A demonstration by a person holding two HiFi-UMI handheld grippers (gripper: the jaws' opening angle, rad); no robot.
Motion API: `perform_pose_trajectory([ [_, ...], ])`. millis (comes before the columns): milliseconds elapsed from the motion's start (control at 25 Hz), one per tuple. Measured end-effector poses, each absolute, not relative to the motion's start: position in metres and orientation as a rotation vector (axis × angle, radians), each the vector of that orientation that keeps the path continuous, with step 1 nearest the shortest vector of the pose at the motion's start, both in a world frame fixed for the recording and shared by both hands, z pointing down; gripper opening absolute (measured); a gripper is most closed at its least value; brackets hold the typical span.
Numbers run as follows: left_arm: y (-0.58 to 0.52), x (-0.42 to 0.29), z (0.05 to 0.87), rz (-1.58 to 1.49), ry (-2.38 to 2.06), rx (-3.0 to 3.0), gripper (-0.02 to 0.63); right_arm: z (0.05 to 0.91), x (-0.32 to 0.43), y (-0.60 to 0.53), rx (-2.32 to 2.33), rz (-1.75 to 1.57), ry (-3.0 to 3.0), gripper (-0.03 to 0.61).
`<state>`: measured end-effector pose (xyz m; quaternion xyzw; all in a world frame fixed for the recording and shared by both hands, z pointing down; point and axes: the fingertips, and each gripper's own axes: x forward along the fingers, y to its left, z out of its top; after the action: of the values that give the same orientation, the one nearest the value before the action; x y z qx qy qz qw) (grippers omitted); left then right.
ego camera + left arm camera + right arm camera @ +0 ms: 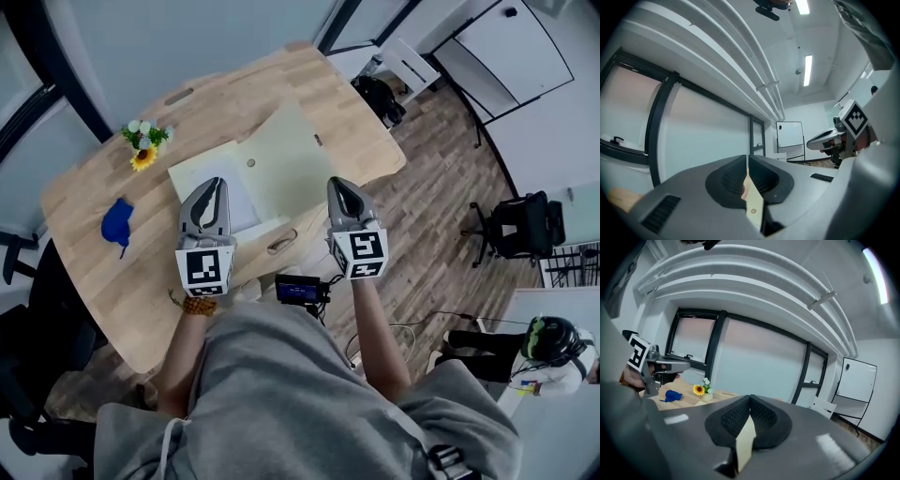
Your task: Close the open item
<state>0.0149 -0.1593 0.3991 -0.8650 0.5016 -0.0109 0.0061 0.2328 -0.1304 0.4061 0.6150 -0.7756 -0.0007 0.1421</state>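
Note:
A pale cream flat case (281, 159) lies open on the wooden table (94, 281), its lid spread out to the right of its base, with a handle at its near edge. My left gripper (215, 184) hovers over the case's near left part with its jaws shut and nothing held. Over the case's near right edge, my right gripper (338, 184) is likewise shut and empty. In the left gripper view the left gripper (746, 161) points level, with a strip of the case (753, 206) showing below the jaws. The right gripper view shows the right gripper (750, 399) closed too.
A small sunflower pot (143, 145) and a blue object (117, 223) sit on the table's left side. A black device (300, 290) is at the table's near edge. A black office chair (520, 225) and a white chair (405, 62) stand on the wood floor to the right.

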Motion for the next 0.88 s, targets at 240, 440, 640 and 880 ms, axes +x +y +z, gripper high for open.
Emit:
perform_pose_trajectory([
  [240,-0.17,-0.009,0.402,-0.054,1.611,-2.673,0.021,0.434,0.261,-0.17,1.741,-0.007,-2.163,0.025],
  [440,-0.183,-0.032,0.413,-0.091,1.681,-2.633,0.021,0.468,0.278,-0.208,1.625,0.036,-2.107,0.079],
  [640,-0.193,-0.054,0.438,-0.153,1.76,-2.624,0.021,0.504,0.298,-0.225,1.585,0.134,-2.038,0.101],
  [880,-0.205,-0.065,0.473,-0.192,1.775,-2.653,0.021,0.536,0.314,-0.228,1.562,0.29,-1.993,0.146],
])
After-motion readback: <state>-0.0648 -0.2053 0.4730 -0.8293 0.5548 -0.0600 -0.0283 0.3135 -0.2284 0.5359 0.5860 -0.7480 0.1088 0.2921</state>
